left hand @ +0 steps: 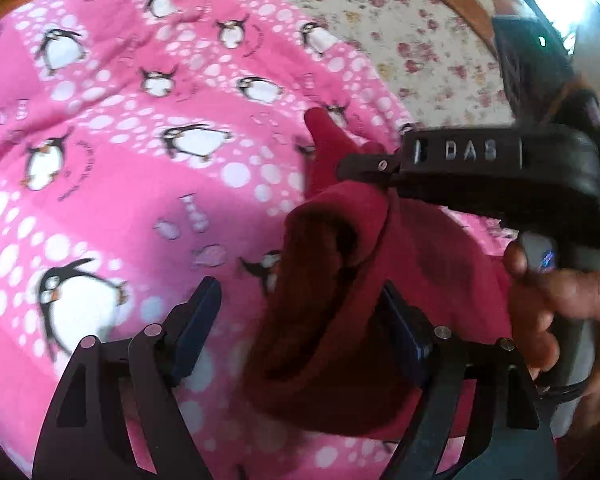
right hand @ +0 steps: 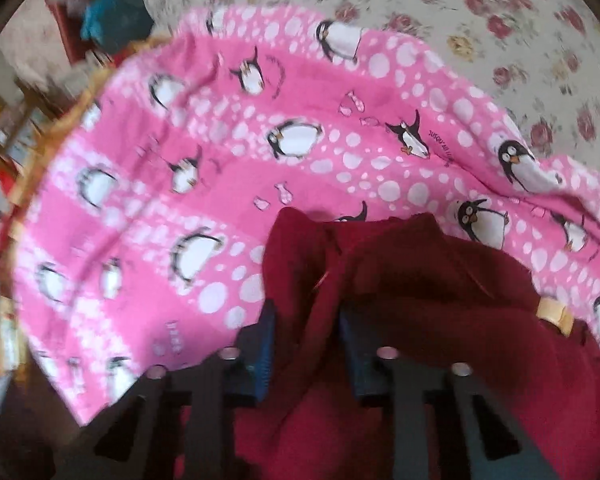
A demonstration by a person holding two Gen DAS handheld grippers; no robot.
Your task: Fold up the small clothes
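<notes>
Nearest in the right wrist view, the right gripper [right hand: 306, 344] pinches a fold of the dark red garment [right hand: 440, 280], whose yellow tag [right hand: 554, 314] shows only here. The left wrist view alone shows the left gripper [left hand: 300, 320] spread open around the garment, lying on the pink penguin blanket [left hand: 120, 140]. Beyond, floral sheet [left hand: 420, 40].

Both wrist views look down, close, sharing the penguin blanket [left hand: 140, 168].

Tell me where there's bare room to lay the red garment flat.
Free: the penguin blanket left of the red garment, and the floral sheet beyond the blanket's far edge. Crowded: around the garment, where the left gripper and right gripper meet.
</notes>
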